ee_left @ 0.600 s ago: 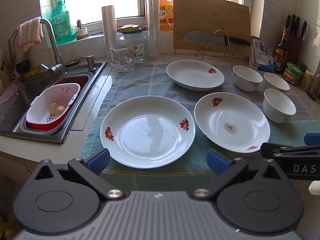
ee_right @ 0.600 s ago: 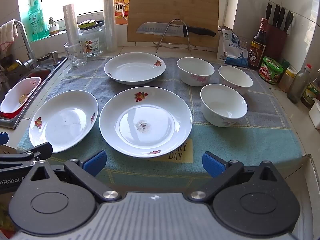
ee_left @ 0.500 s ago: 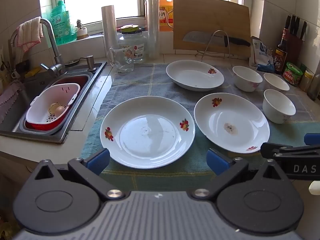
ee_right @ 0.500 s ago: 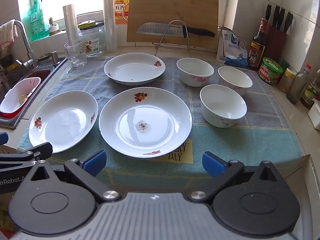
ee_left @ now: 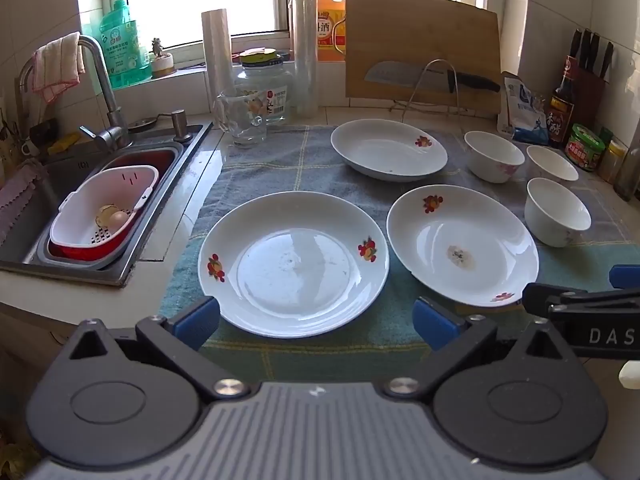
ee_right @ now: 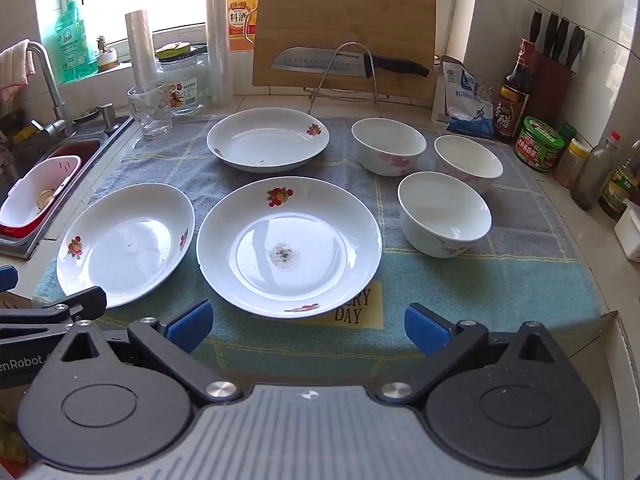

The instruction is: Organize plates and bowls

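Observation:
Three white flowered plates lie on a grey-green towel [ee_right: 500, 280]: a near left plate [ee_left: 294, 262] [ee_right: 126, 242], a middle plate [ee_left: 462, 248] [ee_right: 288, 246] with a dark smudge, and a far plate [ee_left: 388, 148] [ee_right: 268, 138]. Three white bowls stand at the right: near bowl [ee_right: 444, 212] [ee_left: 558, 210], far left bowl [ee_right: 388, 146], far right bowl [ee_right: 468, 162]. My left gripper [ee_left: 316, 320] is open, just short of the near left plate. My right gripper [ee_right: 308, 326] is open, just short of the middle plate. Both are empty.
A sink [ee_left: 60, 200] with a red-white colander is at the left. A glass cup [ee_right: 151, 110], jar and film rolls stand behind the towel. A cutting board [ee_right: 344, 32] with a knife leans on the back wall. Sauce bottles, jars and a knife block [ee_right: 554, 76] line the right.

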The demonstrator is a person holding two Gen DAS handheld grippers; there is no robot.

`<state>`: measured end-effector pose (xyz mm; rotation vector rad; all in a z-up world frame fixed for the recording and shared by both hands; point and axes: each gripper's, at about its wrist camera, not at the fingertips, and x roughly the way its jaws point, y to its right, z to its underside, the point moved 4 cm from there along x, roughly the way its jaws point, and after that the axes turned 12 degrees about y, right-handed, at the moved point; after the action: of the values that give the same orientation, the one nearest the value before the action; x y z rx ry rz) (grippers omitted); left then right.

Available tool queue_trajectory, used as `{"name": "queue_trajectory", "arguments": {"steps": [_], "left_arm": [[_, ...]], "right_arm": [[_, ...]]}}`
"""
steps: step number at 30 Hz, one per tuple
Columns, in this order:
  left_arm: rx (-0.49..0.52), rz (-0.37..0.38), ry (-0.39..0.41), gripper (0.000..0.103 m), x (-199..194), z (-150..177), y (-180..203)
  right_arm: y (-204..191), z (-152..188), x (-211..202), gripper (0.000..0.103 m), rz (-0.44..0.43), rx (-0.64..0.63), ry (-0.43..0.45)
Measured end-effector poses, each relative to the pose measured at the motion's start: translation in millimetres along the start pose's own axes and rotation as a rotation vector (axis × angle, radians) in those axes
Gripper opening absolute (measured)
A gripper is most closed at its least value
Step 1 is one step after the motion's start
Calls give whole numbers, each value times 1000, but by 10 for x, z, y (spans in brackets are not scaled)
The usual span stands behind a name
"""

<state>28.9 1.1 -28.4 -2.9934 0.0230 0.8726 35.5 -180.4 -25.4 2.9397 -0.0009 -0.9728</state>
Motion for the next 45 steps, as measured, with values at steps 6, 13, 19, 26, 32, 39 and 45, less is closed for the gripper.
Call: {"name": "queue_trajectory", "arguments": {"steps": [6, 13, 19, 26, 32, 39, 45], "left_arm": [[4, -2, 2, 102, -12, -11, 5], [9, -8, 7, 102, -13, -40, 30], [8, -8, 7, 102, -20, -44, 28], [7, -8, 9, 102, -24, -50, 42], [4, -7, 13, 102, -54, -73, 35], [4, -2, 16, 102, -62, -101, 38], [5, 4, 20, 102, -54, -100, 49]], "right_arm": [[-3, 3, -2, 103, 1, -1, 1], [6, -8, -11, 103, 2, 1, 1], [12, -7, -16, 103, 7, -1, 1], [9, -4, -17, 103, 7, -3, 3], [5, -11, -30, 103, 10, -7, 6], [13, -20, -45, 103, 17, -8, 9], [5, -17, -42, 103, 23, -9, 10]]}}
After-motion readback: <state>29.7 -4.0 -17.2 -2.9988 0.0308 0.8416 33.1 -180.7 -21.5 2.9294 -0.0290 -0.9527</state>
